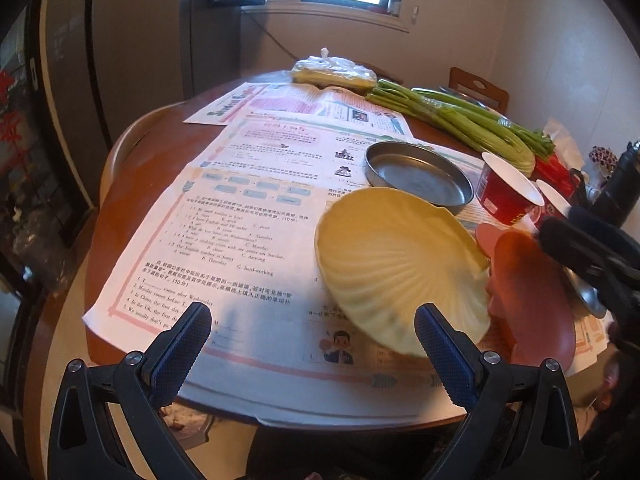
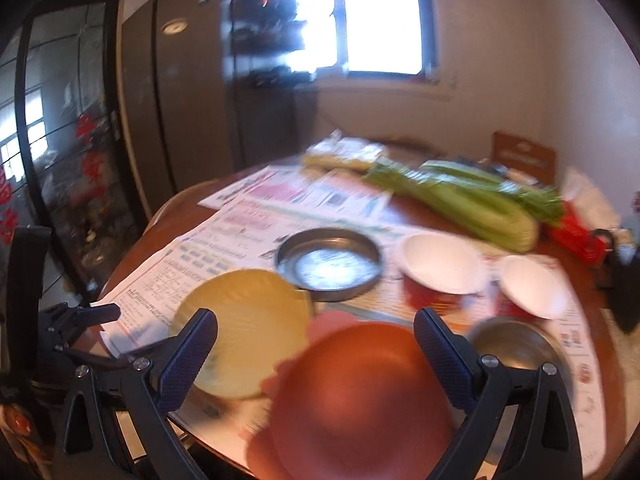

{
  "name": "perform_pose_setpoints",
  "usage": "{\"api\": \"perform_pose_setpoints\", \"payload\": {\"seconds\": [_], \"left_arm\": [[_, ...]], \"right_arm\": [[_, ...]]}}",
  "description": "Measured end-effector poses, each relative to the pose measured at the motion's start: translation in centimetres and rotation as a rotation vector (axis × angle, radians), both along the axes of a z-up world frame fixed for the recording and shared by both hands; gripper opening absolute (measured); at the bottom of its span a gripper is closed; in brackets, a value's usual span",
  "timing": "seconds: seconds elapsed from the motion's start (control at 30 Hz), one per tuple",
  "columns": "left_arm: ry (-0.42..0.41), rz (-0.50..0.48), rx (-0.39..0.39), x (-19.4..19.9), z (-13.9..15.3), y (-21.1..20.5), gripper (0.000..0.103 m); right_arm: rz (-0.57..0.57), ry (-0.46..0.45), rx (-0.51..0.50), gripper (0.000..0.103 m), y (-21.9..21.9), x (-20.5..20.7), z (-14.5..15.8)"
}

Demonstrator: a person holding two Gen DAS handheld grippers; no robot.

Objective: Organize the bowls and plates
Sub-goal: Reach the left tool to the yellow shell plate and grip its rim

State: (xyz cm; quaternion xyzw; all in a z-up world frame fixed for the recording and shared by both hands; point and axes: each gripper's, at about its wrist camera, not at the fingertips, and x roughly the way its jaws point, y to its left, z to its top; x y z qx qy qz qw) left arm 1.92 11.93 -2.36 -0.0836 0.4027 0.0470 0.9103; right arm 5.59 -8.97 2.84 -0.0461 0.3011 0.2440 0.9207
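Observation:
A yellow shell-shaped plate (image 1: pixel 396 268) lies on newspaper near the table's front; it also shows in the right wrist view (image 2: pixel 248 320). A pink plate (image 1: pixel 532 300) lies to its right, right below my right gripper (image 2: pixel 316 328), which is open and empty. A round metal pan (image 1: pixel 418 176) (image 2: pixel 328 266) sits behind them. Two red paper bowls (image 1: pixel 508 192) (image 2: pixel 440 272) (image 2: pixel 532 288) and a small metal bowl (image 2: pixel 516 344) stand at the right. My left gripper (image 1: pixel 312 326) is open and empty, its right finger beside the yellow plate's near edge.
Newspapers (image 1: pixel 240 216) cover the round wooden table (image 1: pixel 160 144). Celery (image 1: pixel 460 120) and a bagged food item (image 1: pixel 332 72) lie at the back. A red packet (image 2: pixel 576 236) and dark bottle (image 1: pixel 620 184) stand at the right. A chair back (image 1: pixel 478 86) is behind the table.

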Motion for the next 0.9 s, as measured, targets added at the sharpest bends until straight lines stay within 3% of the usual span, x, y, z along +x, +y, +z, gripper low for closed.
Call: {"api": "perform_pose_setpoints", "payload": {"seconds": [0.13, 0.33, 0.43, 0.53, 0.67, 0.77, 0.87, 0.9], "left_arm": [[0.023, -0.016, -0.033, 1.4, -0.7, 0.1, 0.101], [0.053, -0.016, -0.006, 3.1, -1.5, -0.8, 0.101], [0.065, -0.012, -0.010, 3.5, -1.7, -0.9, 0.102], [0.072, -0.013, -0.013, 3.6, -1.7, -1.2, 0.101], [0.069, -0.007, 0.017, 3.5, -1.6, -1.8, 0.100], [0.081, -0.001, 0.004, 3.6, -1.7, -1.8, 0.093], [0.097, -0.008, 0.003, 3.8, -1.9, -2.1, 0.074], [0.102, -0.013, -0.011, 3.9, -1.9, -2.2, 0.064]], "right_arm": [[0.013, 0.026, -0.088, 0.091, 2.8, 2.1, -1.3], [0.079, 0.109, -0.083, 0.085, 4.1, 4.6, -2.5], [0.117, 0.109, -0.123, 0.078, 5.0, 5.4, -2.9], [0.185, 0.155, -0.113, 0.065, 5.5, 6.5, -3.8], [0.197, 0.174, -0.146, 0.056, 5.9, 7.1, -4.7], [0.209, 0.173, -0.176, 0.053, 6.2, 7.2, -5.1], [0.214, 0.179, -0.193, 0.050, 6.4, 7.4, -5.3], [0.207, 0.192, -0.201, 0.048, 6.5, 7.6, -5.4]]}}
